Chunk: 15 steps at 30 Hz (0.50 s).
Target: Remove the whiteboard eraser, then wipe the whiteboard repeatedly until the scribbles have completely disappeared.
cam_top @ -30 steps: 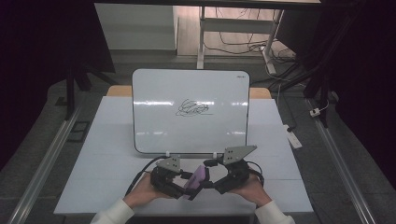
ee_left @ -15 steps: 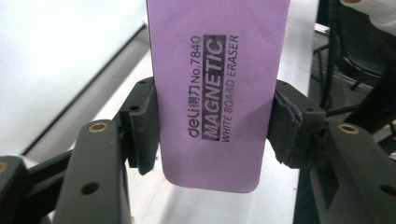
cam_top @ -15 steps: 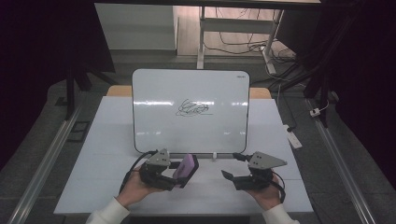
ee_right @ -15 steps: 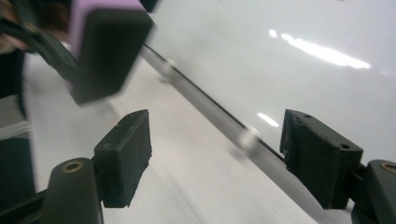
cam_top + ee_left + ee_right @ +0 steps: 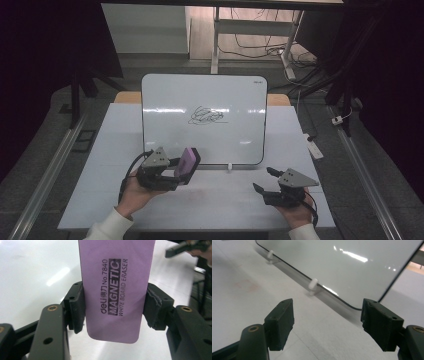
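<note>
Up close, eraser (image 5: 116, 290) top cut off, left gripper (image 5: 113, 307) clamping.

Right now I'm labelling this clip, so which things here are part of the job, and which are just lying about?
Part of the job, as it seems:
- purple eraser, clamped in the left gripper
- whiteboard with its black scribble
- right gripper, open

Just lying about:
- white power strip at the table's right edge
- cables on the floor behind
</note>
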Each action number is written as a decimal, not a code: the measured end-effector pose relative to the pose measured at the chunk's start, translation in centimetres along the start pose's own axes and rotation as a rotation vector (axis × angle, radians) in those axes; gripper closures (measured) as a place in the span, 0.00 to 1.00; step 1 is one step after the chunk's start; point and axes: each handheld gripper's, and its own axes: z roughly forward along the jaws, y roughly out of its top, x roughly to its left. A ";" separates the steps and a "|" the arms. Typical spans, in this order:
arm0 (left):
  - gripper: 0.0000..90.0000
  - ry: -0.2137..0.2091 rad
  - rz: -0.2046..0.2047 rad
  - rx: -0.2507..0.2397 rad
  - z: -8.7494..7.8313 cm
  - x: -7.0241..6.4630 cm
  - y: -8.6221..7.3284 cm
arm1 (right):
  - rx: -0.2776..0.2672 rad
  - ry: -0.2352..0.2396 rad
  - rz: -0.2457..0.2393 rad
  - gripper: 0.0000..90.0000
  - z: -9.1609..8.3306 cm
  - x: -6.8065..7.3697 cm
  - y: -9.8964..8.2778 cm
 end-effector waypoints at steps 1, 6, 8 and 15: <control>0.46 0.006 -0.006 -0.005 -0.2 0.2 0.0 | 0.003 -0.006 0.010 0.29 0.0 -0.2 -0.2; 0.46 0.057 -0.036 -0.031 -1.0 1.0 0.2 | -0.002 -0.022 0.024 0.30 0.0 -0.6 -0.5; 0.46 0.076 -0.044 -0.038 -1.1 1.2 0.3 | 0.001 -0.025 0.024 0.30 0.0 -0.6 -0.5; 0.46 0.167 -0.065 -0.049 -1.4 2.0 1.0 | 0.015 -0.027 0.015 0.30 0.3 -0.6 -0.7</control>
